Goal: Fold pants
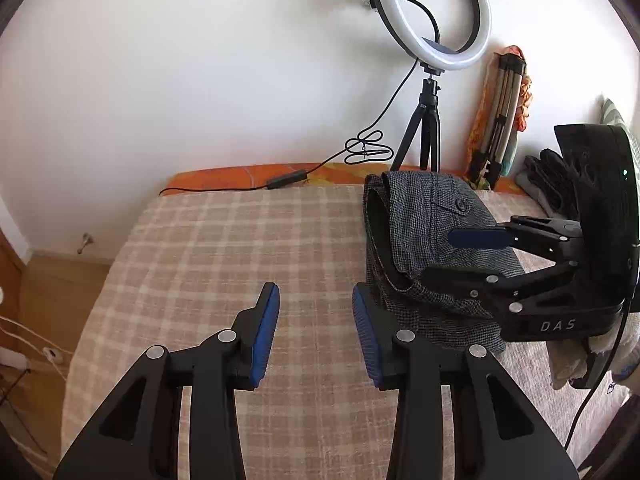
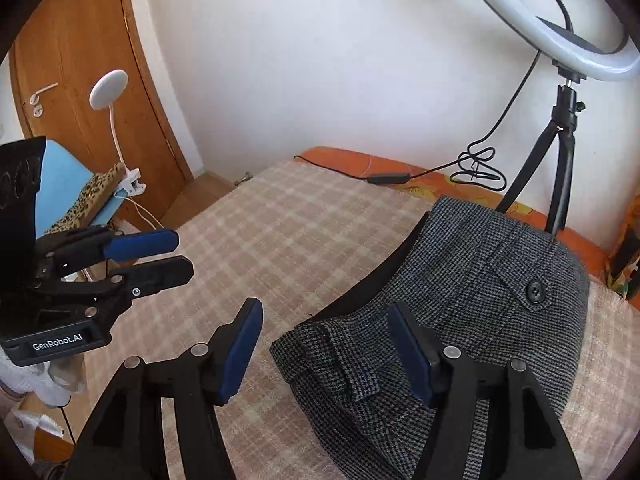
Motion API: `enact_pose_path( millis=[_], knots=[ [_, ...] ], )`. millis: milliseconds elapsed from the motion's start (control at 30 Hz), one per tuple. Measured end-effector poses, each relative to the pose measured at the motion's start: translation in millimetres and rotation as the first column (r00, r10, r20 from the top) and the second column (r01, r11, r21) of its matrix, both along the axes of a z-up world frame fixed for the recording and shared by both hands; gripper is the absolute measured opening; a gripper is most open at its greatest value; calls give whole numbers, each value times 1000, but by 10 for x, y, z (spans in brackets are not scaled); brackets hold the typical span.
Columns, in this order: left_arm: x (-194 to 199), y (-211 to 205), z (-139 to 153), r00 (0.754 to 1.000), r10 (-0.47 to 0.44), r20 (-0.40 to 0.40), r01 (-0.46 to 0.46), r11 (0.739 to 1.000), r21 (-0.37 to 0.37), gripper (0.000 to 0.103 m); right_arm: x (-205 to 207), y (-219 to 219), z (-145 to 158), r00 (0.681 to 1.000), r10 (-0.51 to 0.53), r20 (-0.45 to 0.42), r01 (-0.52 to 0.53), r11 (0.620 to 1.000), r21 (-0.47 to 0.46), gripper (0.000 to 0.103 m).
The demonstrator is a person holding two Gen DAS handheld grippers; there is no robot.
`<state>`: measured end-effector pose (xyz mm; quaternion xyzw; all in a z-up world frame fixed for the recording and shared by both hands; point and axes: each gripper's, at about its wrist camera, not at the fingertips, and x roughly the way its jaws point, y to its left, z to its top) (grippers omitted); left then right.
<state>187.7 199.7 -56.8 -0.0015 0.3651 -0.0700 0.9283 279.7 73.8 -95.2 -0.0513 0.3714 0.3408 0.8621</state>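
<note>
Plaid bedspread (image 2: 304, 240), folded houndstooth pants (image 2: 480, 300)

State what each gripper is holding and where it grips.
Nothing is held. The left gripper is open over the checked cover; the right gripper is open above the folded pants.

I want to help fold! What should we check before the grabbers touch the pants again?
1. Left gripper open and holding nothing: ok.
2. Right gripper open and holding nothing: ok.
3. Houndstooth pants already folded into a bundle on the checked blanket: ok.
4. Bundle neat: not ok, the waistband gapes open and edges are uneven.
5. Ring light tripod stands right behind the pants: not ok, it could get bumped.
6. Whether the layers underneath lie flat: cannot tell.
</note>
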Motion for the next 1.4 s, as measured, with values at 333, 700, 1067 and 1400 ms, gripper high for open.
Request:
enact_pose_path(
  millis=[333, 700, 1067, 1400],
  knots=[
    [85, -487, -83, 985, -137, -108, 119, 980, -161, 52, 141, -1161, 227, 980, -190, -51, 194, 976, 95, 80],
    [246, -505, -295, 949, -25, -314, -91, 932, -352, 55, 290, -1860, 6, 964, -236, -125, 244, 968, 53, 82],
    [360, -408, -627, 875, 137, -464, -368, 810, -456, 64, 673, -2018, -213, 920, -252, -300, 305, 941, 144, 84],
    [504, -415, -767, 847, 240, -475, -473, 747, -467, 69, 1121, -1992, -570, 868, -209, -451, 333, 918, 216, 84]
  ],
)
